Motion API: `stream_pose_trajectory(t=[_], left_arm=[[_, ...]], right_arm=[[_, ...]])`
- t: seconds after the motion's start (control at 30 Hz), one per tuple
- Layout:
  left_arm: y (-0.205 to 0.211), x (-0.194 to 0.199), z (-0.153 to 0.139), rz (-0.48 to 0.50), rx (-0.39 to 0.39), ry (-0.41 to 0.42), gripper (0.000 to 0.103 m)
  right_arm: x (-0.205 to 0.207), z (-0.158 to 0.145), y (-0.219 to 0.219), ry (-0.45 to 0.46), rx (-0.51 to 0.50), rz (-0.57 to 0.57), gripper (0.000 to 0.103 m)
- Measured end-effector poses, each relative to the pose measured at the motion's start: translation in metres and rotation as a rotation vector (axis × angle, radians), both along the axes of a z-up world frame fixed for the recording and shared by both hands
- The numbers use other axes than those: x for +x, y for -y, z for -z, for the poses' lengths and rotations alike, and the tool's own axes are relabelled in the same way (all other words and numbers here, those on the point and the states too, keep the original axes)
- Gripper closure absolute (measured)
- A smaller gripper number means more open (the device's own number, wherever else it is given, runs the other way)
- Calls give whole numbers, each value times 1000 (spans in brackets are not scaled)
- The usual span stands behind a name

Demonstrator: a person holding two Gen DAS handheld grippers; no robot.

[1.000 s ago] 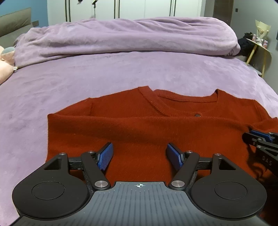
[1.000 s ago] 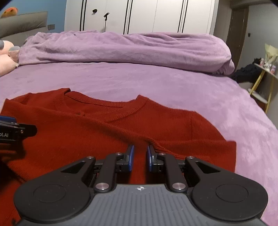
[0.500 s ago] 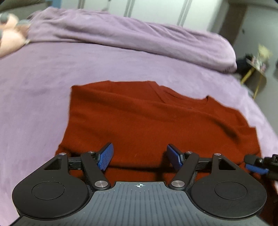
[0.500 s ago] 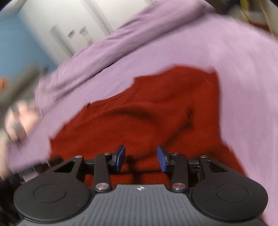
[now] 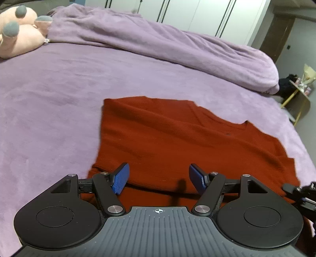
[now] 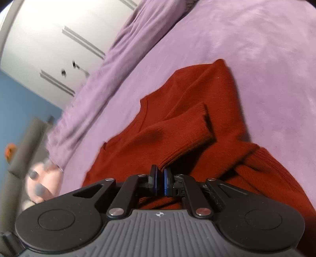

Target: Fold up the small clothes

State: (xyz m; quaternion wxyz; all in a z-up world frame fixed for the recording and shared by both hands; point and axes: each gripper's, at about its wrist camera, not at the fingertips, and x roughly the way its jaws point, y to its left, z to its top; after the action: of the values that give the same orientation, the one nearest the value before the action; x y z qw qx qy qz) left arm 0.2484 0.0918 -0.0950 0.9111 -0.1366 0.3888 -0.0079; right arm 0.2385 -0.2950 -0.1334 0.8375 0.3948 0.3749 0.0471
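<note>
Purple bedding covers the bed (image 5: 59, 83) on which I work, and it fills most of both views. My red sweater (image 5: 177, 138) lies flat on it, near the bed's near edge, folded into a rough rectangle with the neckline toward the far right in the left view. In the right view the sweater (image 6: 177, 122) shows a sleeve folded across its body, the ribbed cuff lying on top.

My left claw (image 5: 159, 178) stands wide, both blue pads apart, over the sweater's near hem and holding nothing. Whether the pads touch the cloth I cannot tell. My right claw (image 6: 160, 178) is drawn nearly closed, with only a thin gap between the pads. It sits at the sleeve's ribbed edge, which reaches the fingertips, but I cannot tell whether cloth is pinched between them. The right view is tilted hard and somewhat blurred. That claw also shows at the right edge of the left view, dark, just beside the sweater's near right corner.

Beyond the sweater, a bunched purple duvet (image 5: 167, 43) runs along the far side of the bed. A pink plush toy (image 5: 17, 37) with grey tips rests at the far left, touching the duvet's end. White wardrobe doors (image 5: 207, 17) stand behind. A small yellow-legged side table (image 5: 300, 93) stands off the bed's right side.
</note>
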Motion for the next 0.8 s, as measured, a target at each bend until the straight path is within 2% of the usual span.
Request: stream_pose_trajectory(t=[0.1, 0.27, 0.37, 0.43, 0.5, 0.57, 0.67, 0.8], left_arm=[[-3, 1, 8, 10, 0, -39, 31], [-1, -10, 8, 33, 96, -82, 32], [-12, -38, -4, 51, 123, -72, 31], [-20, -64, -12, 83, 135, -55, 28], [-31, -99, -18, 114, 153, -53, 24], [-40, -134, -19, 145, 156, -72, 21], [-53, -183, -11, 158, 144, -137, 21], [-62, -216, 3, 127, 78, -210, 24]], right_arm=[[-3, 7, -2, -61, -114, 0, 100], [5, 0, -21, -46, -280, -70, 99], [-6, -19, -24, -22, -375, -105, 84], [-31, -33, -22, 26, -431, -137, 58], [-71, -43, -14, 57, -440, -197, 47], [-117, -45, -7, 45, -433, -247, 47], [-193, -43, 9, -15, -441, -244, 47], [-248, -38, 17, -58, -435, -237, 50]])
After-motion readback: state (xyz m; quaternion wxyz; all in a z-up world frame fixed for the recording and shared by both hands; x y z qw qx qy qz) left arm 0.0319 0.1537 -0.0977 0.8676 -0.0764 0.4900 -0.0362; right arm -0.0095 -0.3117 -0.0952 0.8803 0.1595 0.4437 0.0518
